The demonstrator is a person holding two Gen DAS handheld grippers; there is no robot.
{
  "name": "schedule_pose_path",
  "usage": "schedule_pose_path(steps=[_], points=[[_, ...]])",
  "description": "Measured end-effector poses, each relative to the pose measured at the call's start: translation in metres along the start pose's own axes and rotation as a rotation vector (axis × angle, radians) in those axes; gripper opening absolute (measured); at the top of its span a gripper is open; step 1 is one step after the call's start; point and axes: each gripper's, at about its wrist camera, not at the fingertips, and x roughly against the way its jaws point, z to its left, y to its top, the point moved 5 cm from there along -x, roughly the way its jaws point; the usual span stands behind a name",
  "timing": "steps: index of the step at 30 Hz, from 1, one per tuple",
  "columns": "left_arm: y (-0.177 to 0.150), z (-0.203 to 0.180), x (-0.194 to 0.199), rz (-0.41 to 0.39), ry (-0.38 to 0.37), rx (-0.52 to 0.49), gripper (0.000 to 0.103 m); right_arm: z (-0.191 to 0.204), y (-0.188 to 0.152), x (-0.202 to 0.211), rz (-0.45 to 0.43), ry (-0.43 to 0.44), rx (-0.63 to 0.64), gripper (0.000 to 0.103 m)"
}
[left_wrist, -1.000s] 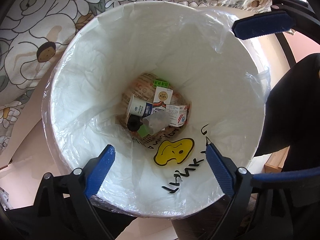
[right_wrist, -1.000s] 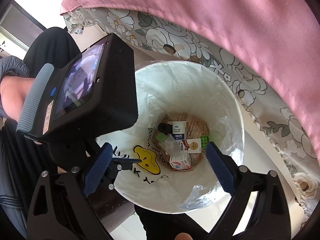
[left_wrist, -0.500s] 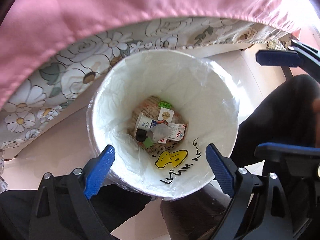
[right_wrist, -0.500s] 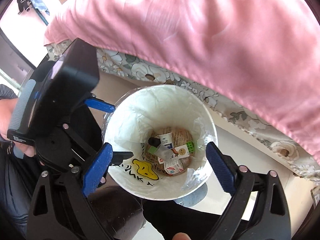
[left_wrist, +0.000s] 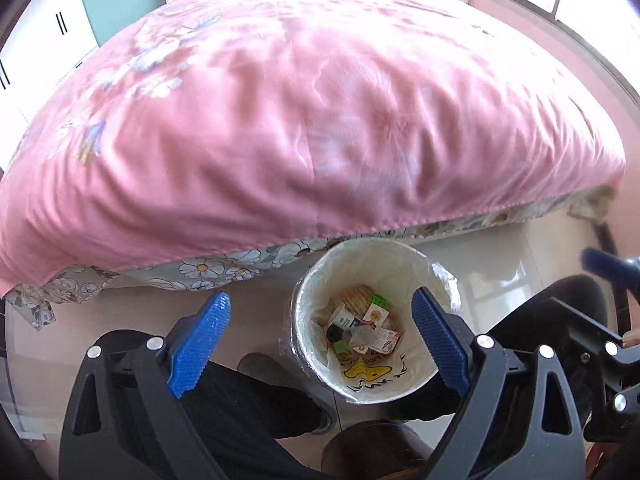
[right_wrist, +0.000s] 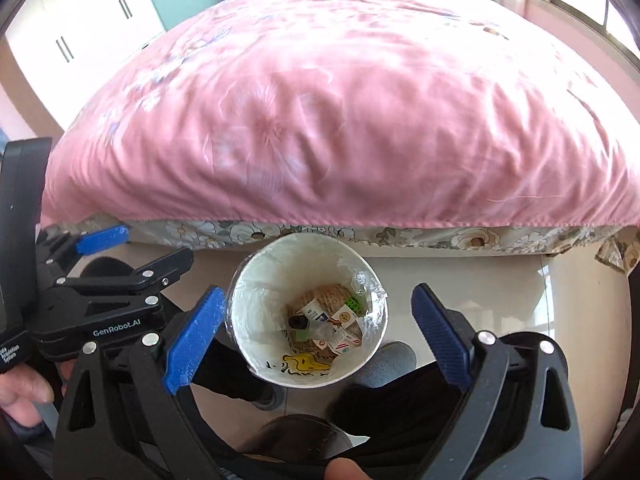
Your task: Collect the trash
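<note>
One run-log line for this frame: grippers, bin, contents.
left gripper: open, empty | right gripper: open, empty | white plastic-lined trash bin: upright on floor beside pink-quilted bed | small cartons and wrappers: inside bin

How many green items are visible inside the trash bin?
2: a bright green piece at the pile's far side, and a duller green piece beside the black cap. More may be buried.
</note>
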Motion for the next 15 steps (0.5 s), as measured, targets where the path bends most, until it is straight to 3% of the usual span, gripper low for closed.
schedule_pose_path(steps=[5, 8, 15], points=[[0.007, 0.003, 0.042, -0.077, 0.107, 0.049, 0.094, -0.003, 0.002, 0.039, -0.060, -0.058, -0.095, 0.092], [0.007, 0.005, 0.065, -0.124, 0.116, 0.089, 0.094, -0.002, 0.002, 0.061, -0.119, -0.139, -0.101, 0.092], [0.003, 0.007, 0.110, -0.208, 0.163, 0.130, 0.096, 0.012, 0.001, 0.101, -0.213, -0.190, -0.079, 0.092]])
